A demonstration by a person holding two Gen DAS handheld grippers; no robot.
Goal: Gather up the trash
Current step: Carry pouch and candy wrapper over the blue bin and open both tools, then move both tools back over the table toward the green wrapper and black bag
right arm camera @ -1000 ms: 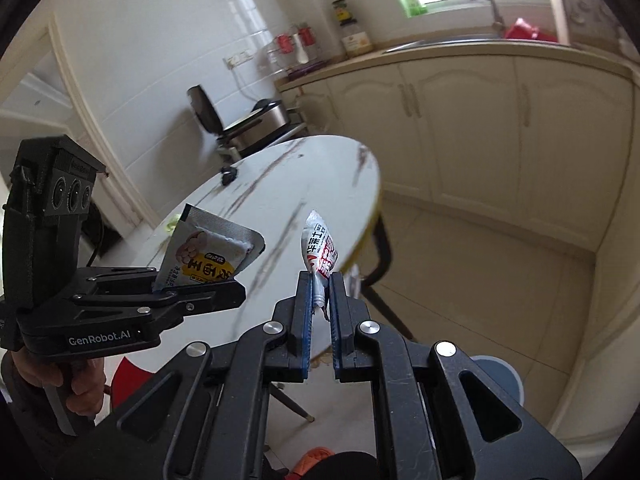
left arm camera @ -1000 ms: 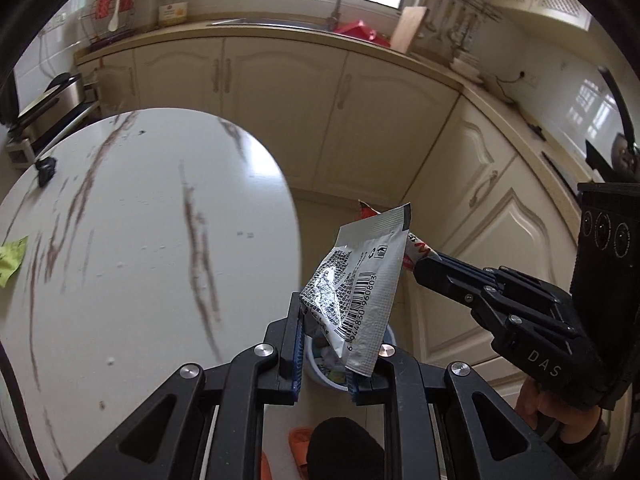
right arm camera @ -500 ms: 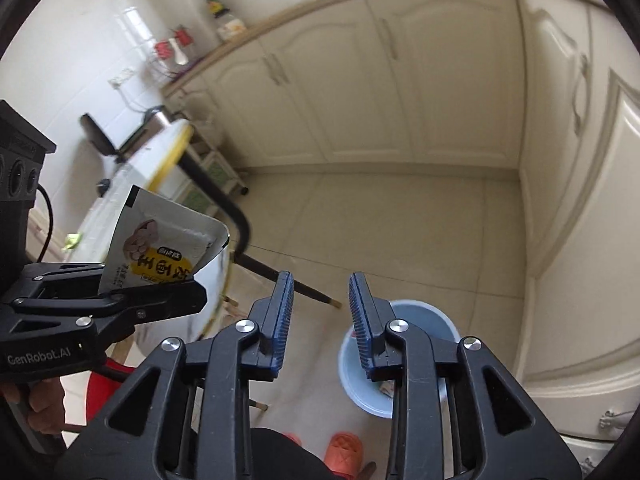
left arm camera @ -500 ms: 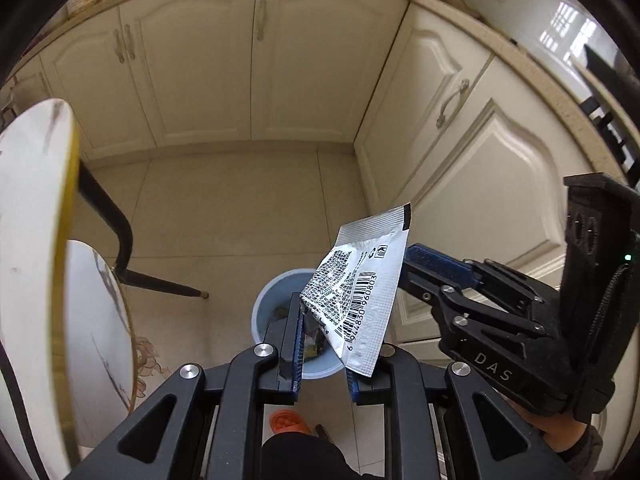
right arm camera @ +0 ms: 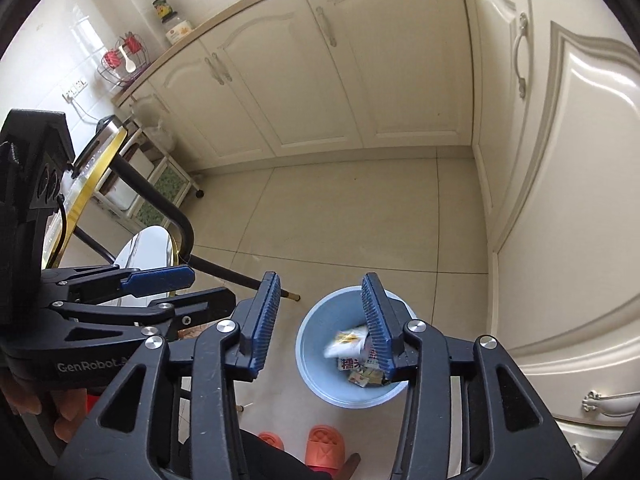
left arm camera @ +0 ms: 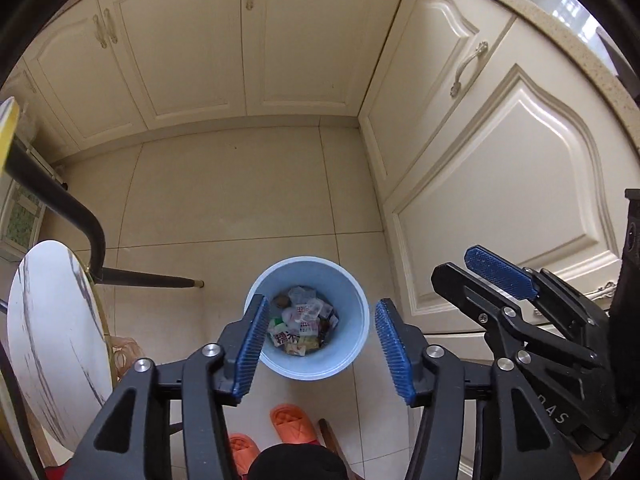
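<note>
Our left gripper (left arm camera: 318, 340) is opening, and nothing sits between its blue pads (left arm camera: 250, 350). Our right gripper (right arm camera: 320, 322) is opening too, and it is empty as well. Both point down at the floor.

Right under them stands a small blue bin (left arm camera: 352, 344) on the tiled floor (left arm camera: 240, 184). It sits near the corner of the cream cupboards (left arm camera: 500, 184). From the right wrist we see a wrapper (right arm camera: 347, 342) inside the bin's mouth. It looks blurry, so we think it is falling in.

At the bottom of the bin lies a pile of trash (left arm camera: 302, 326). These are little packets and wrappers. We think they are very light and thin. They bend and crinkle, and they do not break. They may be a bit slippery, so a soft pinch could let one slide out. A flat edge or a corner seems the best place to hold one, with the pads pressed on both sides.

A black table leg (left arm camera: 76, 220) stands off to the side, and orange slippers (left arm camera: 290, 420) are just below the bin.
</note>
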